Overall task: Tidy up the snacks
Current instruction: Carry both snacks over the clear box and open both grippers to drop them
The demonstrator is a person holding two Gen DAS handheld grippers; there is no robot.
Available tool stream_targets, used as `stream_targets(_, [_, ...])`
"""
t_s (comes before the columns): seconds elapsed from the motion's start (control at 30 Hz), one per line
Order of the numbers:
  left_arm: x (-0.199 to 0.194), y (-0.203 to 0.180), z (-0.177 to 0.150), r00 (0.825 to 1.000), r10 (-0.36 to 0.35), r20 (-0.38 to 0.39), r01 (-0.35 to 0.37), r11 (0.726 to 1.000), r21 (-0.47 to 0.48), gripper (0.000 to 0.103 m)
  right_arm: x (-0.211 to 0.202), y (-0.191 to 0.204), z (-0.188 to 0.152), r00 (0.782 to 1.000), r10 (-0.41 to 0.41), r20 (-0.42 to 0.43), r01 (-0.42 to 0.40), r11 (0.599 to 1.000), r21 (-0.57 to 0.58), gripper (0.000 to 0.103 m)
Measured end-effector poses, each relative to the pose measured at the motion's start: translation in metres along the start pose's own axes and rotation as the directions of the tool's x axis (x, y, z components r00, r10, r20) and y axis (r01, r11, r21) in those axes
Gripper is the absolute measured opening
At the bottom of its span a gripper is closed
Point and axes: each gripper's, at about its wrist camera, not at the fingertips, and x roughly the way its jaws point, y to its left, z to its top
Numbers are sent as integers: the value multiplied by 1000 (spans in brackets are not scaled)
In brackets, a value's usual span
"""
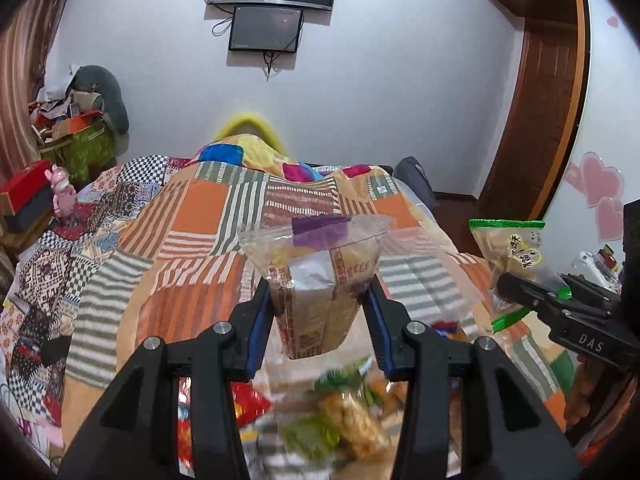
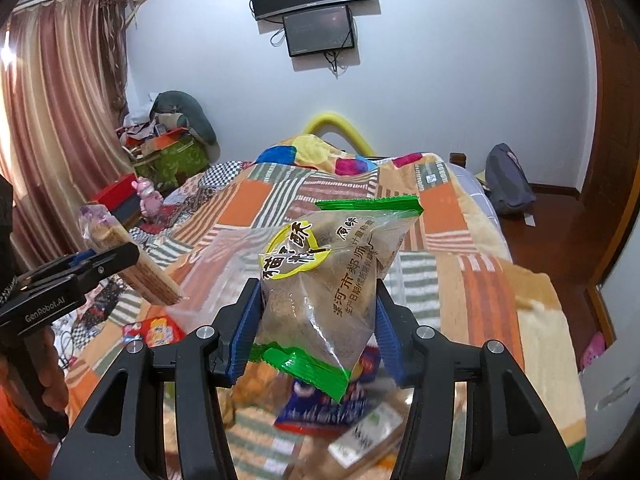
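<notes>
Your scene, left to right: curtain (image 2: 52,120), cluttered corner, patchwork blanket (image 1: 192,216) over bed, two screens (image 2: 316,4) on white wall, wooden door (image 1: 548,92) at right. Loose snacks (image 2: 320,408) lie blurred on blanket below your grippers

Your left gripper (image 1: 320,312): blue pads pinching wafer pack (image 1: 316,280), held above blanket, long axis running up and away, purple end topmost

Your right gripper (image 2: 320,320): partly spread jaws pinching green-edged snack bag (image 2: 332,276), lifted off bed, long axis tilted up-right, green seal at top
</notes>
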Motion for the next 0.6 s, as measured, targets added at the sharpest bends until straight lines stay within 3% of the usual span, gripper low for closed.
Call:
stream_targets(0.33, [65, 3, 4, 992, -11, -129, 11, 1000, -2, 44, 57, -12, 13, 995, -34, -95, 33, 999, -18, 50])
stream_targets(0.6, [95, 7, -5, 977, -5, -215, 3, 1000, -11, 44, 86, -13, 13, 983, -46, -178, 40, 999, -33, 50])
